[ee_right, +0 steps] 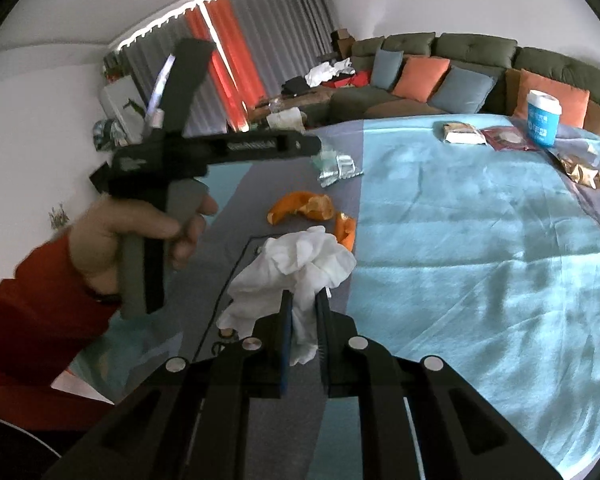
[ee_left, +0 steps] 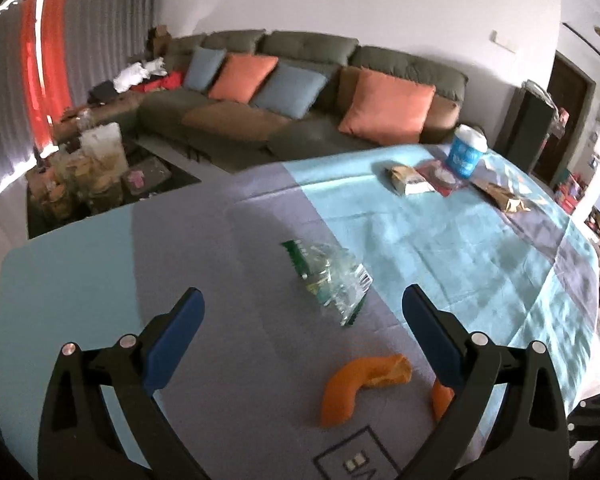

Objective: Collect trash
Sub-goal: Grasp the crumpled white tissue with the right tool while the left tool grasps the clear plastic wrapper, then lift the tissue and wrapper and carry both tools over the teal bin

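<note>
My right gripper [ee_right: 305,300] is shut on a crumpled white tissue [ee_right: 300,264] and holds it over the table. My left gripper [ee_left: 302,300] is open and empty, above the table; its body shows in the right wrist view [ee_right: 220,148], held by a hand. A clear plastic wrapper [ee_left: 332,280] lies just ahead between the left fingers; it also shows in the right wrist view [ee_right: 336,166]. A curved orange peel [ee_left: 360,384] lies below the left gripper, with a smaller piece [ee_left: 440,400] beside the right finger. Both peels show in the right wrist view [ee_right: 304,206], [ee_right: 346,232].
The table carries a blue and grey cloth [ee_left: 460,240]. At its far end stand a blue cup [ee_left: 466,152], a snack packet [ee_left: 408,180], a red wrapper [ee_left: 440,176] and a brown foil wrapper [ee_left: 504,196]. A sofa with cushions [ee_left: 300,80] lies beyond.
</note>
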The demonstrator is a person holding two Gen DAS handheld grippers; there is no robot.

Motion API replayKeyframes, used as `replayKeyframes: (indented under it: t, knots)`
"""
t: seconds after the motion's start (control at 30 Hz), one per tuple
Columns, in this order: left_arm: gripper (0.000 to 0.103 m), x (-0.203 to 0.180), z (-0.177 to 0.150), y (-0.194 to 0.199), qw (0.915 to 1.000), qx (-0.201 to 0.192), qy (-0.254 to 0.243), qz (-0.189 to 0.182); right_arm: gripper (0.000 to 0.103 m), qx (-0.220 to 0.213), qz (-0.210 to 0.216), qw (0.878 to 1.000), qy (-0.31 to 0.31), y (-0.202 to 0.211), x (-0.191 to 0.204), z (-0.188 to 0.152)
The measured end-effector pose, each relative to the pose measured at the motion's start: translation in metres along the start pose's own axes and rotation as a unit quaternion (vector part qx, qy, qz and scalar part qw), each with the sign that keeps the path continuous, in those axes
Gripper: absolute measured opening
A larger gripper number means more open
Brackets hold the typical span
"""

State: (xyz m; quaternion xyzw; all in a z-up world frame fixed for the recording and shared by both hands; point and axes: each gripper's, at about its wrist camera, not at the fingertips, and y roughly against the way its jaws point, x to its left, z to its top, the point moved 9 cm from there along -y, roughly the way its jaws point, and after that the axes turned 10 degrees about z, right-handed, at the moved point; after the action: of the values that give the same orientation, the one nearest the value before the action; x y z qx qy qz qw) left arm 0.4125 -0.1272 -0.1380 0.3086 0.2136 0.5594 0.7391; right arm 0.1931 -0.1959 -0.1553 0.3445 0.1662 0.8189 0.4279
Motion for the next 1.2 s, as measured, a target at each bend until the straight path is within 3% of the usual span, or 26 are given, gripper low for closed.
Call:
replayKeyframes:
  t: [0.1,0.17,0.3,0.37,0.43,0.47,0.77,0.97,1.2]
  knots:
    - [0.093,-0.009,0.002,-0.018,0.9997,0.022,-0.004,-0.013,0.01,-0.01,0.003,1.0,-0.01,0.004,-0.004,0.003]
    - [0.074,-0.013,0.003,-0.029,0.9993,0.036,-0.007,-0.01,0.01,-0.017,0.006,1.0,-0.013,0.007,-0.005,0.006]
    - [0.059,-0.02,0.003,-0.047,0.9978,0.063,-0.006,-0.023,0.01,-0.035,0.006,0.999,-0.017,0.015,-0.008,0.015]
    - [0.041,-0.022,0.001,-0.051,0.9969,0.072,-0.007,-0.031,0.01,-0.041,0.007,0.999,-0.018,0.018,-0.009,0.018]
    - [0.036,-0.024,0.001,-0.053,0.9968,0.073,-0.005,-0.033,0.01,-0.048,0.004,0.999,-0.019,0.02,-0.011,0.021]
    - [0.028,-0.024,0.001,-0.052,0.997,0.07,-0.003,-0.033,0.01,-0.05,0.003,0.999,-0.02,0.021,-0.012,0.022]
    - [0.019,-0.013,0.011,-0.01,0.9994,0.011,0.012,-0.031,0.01,-0.068,0.006,0.998,-0.009,0.023,-0.005,0.035]
    - [0.019,0.014,0.013,0.064,0.9981,-0.055,0.03,0.001,0.009,-0.085,0.017,0.996,0.012,0.027,0.013,0.048]
    - [0.019,0.062,-0.021,0.158,0.9901,-0.109,0.062,0.062,0.009,-0.096,0.035,0.994,0.048,0.029,0.049,0.058]
